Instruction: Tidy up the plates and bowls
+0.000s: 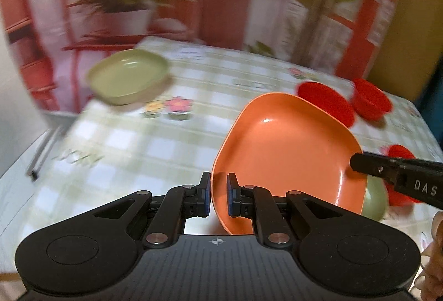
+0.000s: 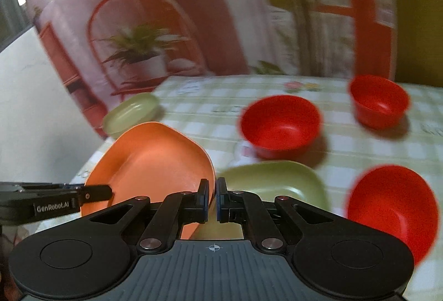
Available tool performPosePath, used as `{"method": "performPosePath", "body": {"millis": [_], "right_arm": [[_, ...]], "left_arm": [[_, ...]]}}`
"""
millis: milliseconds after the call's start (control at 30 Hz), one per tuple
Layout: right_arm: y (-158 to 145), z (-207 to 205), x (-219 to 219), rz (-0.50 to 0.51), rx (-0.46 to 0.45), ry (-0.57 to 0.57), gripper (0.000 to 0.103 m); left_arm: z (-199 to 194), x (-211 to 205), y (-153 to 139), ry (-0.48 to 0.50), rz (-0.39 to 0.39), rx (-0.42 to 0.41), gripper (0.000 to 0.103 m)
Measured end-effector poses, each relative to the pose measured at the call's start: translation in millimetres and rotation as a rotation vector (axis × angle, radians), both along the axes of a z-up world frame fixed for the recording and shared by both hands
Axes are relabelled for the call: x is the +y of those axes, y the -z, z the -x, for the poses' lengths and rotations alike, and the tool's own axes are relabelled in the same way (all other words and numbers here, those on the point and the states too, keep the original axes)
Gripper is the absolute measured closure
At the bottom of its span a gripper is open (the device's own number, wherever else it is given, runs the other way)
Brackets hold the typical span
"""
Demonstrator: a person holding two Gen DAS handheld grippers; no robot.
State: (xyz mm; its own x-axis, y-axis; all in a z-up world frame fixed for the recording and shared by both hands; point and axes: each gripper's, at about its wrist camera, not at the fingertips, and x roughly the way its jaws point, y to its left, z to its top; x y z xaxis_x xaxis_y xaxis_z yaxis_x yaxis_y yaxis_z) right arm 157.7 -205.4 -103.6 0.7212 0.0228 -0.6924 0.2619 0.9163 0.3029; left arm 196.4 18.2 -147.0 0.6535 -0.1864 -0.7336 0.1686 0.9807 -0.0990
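An orange square plate point(image 1: 285, 151) point(image 2: 155, 159) hangs tilted above the checked tablecloth, gripped at two opposite rims. My left gripper point(image 1: 218, 195) is shut on its near rim, and shows at the left of the right wrist view point(image 2: 109, 191). My right gripper point(image 2: 212, 198) is shut on the other rim, reaching in from the right in the left wrist view point(image 1: 357, 162). A green plate point(image 1: 375, 201) point(image 2: 277, 181) lies on the table just under the orange one. A second green plate point(image 1: 128, 75) point(image 2: 131, 112) sits at the far left corner.
Three red bowls stand on the right half of the table: one in the middle point(image 2: 279, 125) point(image 1: 325, 101), one at the back point(image 2: 378, 100) point(image 1: 371, 98), one near the front point(image 2: 393, 206) point(image 1: 401, 154). A printed backdrop rises behind the table's far edge point(image 2: 249, 78).
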Motion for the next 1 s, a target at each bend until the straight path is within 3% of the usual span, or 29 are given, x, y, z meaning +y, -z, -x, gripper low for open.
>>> {"method": "performPosePath", "body": {"millis": [433,800,1000], "right_arm": [[18.6,56.5,-39.6,-0.027,0.059,0.139,0.095],[26.3,61.5,-43.8,-0.054,0.080,0.143,0.092],[29.4,60.3,-44.0,-0.059,0.092,0.137,0.090]], "left_arm": [[-43.4,-78.1,8.8,0.241,-0.052,0.038,0.090],[-60.9,-105.0,23.1,0.305,-0.134,0.058,0.086],[-68.2,-109.5,29.3,0.309,-0.142,0.072,0.084]]}}
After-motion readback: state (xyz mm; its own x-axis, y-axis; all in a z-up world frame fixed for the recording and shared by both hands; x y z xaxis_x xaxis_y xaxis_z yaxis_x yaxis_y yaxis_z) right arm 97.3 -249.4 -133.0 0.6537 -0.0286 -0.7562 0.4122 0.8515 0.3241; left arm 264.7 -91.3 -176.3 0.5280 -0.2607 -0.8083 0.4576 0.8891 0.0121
